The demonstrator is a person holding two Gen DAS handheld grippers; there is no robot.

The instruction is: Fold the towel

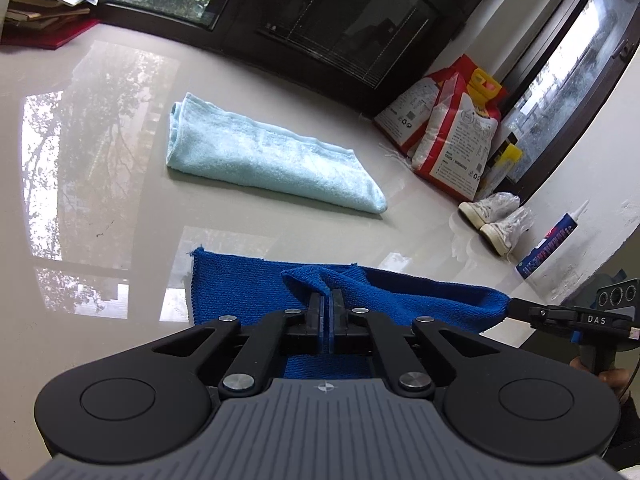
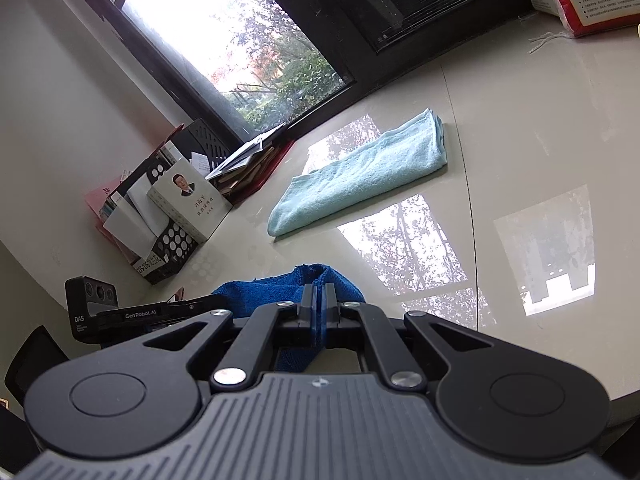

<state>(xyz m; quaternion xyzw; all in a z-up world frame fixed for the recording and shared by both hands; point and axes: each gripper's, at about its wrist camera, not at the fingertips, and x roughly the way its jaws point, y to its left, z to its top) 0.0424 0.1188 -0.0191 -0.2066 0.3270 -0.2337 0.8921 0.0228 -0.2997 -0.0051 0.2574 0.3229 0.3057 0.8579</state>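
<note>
Left claw (image 1: 329, 294), right claw (image 2: 319, 294) both clamped on nubby blue towel (image 1: 240, 280); far edge likely flat.

Dark blue towel (image 1: 240, 280), pale aqua towel (image 1: 256, 156)

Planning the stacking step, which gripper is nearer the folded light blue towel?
Cannot tell; neither touches it. The left gripper and right gripper both pinch the dark blue towel, short of the light blue towel.

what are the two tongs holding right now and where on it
Both hold the dark blue towel: the left tongs pinch a bunched fold along its near edge, the right tongs its right end.
</note>
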